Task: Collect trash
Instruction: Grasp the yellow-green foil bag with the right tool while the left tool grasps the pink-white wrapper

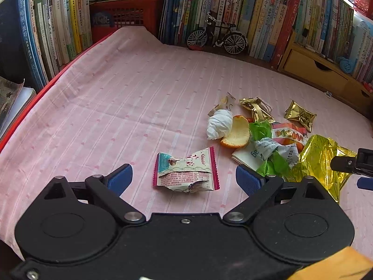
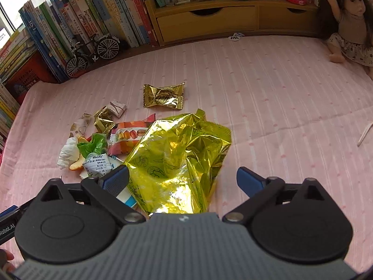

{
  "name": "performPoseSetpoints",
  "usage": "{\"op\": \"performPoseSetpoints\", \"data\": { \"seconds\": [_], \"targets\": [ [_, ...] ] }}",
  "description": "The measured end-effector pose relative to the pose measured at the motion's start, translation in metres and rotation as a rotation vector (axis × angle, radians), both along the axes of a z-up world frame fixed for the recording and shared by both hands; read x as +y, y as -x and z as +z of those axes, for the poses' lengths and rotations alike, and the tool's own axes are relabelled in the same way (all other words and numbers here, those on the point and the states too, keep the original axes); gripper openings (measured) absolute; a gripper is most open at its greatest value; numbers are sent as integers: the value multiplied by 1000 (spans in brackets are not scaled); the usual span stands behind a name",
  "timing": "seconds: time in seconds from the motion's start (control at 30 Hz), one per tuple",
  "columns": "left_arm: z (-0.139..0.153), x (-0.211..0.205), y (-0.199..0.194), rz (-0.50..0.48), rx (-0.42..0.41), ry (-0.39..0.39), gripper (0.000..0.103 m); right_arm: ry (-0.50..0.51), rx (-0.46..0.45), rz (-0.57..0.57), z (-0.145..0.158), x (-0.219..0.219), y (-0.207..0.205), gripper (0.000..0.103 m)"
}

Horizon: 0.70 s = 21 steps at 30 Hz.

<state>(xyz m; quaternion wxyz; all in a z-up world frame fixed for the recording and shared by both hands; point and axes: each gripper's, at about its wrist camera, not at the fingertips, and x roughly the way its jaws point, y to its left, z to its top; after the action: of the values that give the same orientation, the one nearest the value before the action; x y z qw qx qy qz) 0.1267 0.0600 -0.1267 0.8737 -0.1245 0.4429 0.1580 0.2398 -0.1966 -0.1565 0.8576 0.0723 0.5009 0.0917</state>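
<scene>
A torn white and pink wrapper (image 1: 186, 170) lies flat on the pink cloth, between the wide-apart blue fingers of my left gripper (image 1: 184, 178), which is open and not pressing it. To its right sits a pile: a white tissue wad (image 1: 219, 123), orange peel (image 1: 237, 133), green plastic (image 1: 260, 129) and small gold wrappers (image 1: 300, 115). A big crinkled gold bag (image 2: 177, 161) lies under my right gripper (image 2: 183, 179), whose blue fingers stand wide on either side of it without touching. A macaron wrapper (image 2: 128, 137) lies to its left.
Rows of upright books (image 1: 233, 11) line the back and left. A model bicycle (image 1: 218, 37) stands before them. A wooden drawer unit (image 2: 209, 21) is at the back, a doll (image 2: 347, 21) at the far right, a red crate (image 1: 130, 14) at the back left.
</scene>
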Motion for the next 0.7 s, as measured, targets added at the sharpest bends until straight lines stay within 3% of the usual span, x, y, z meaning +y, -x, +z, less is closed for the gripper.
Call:
{"op": "performPoseSetpoints", "data": {
  "seconds": [0.57, 0.63, 0.7],
  "targets": [
    [-47, 1, -43, 16, 121, 25, 95, 25, 93, 32, -40, 21, -27, 103],
    [-50, 2, -46, 21, 138, 45, 91, 13, 101, 42, -41, 22, -28, 102],
    [-52, 4, -48, 28, 148, 79, 80, -3, 102, 66, -39, 23, -27, 91]
  ]
}}
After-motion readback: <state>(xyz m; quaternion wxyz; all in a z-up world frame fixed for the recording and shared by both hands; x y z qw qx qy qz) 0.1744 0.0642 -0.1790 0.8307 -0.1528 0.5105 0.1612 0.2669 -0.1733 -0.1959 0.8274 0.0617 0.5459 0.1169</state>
